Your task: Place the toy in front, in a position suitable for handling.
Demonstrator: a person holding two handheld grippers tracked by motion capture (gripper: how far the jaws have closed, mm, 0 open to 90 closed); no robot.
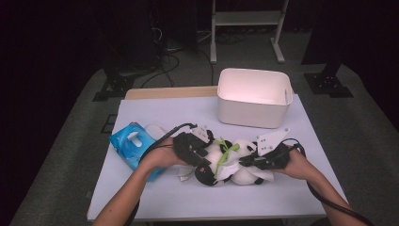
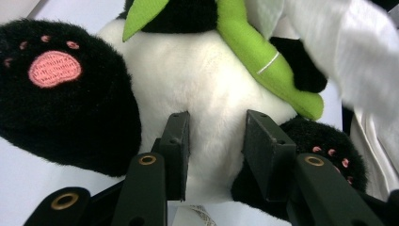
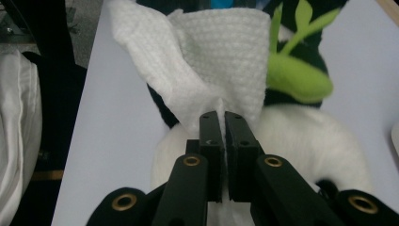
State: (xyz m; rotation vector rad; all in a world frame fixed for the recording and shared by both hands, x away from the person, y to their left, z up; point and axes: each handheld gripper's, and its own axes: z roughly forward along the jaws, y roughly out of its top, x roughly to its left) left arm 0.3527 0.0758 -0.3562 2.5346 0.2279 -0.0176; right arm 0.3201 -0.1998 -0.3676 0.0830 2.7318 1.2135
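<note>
Plush panda (image 1: 226, 162) lies near the front edge of the white table (image 1: 164, 197), green bamboo sprig (image 2: 263, 61) across its chest. Right gripper (image 3: 222, 117) jaws pressed together, pinching a white wipe (image 3: 211, 61) draped over the panda. Left gripper (image 2: 216, 136) jaws spread, tips against the white belly. Blue wipes pack (image 1: 131, 146) just left; white bin (image 1: 251, 110) behind.

The plush panda (image 1: 226, 162) lies on the table (image 1: 291, 188) near its front edge, between the two hands. A tissue pack (image 1: 131, 148) lies just to its left. A bin (image 1: 253, 96) stands behind the panda, toward the table's far right corner.
</note>
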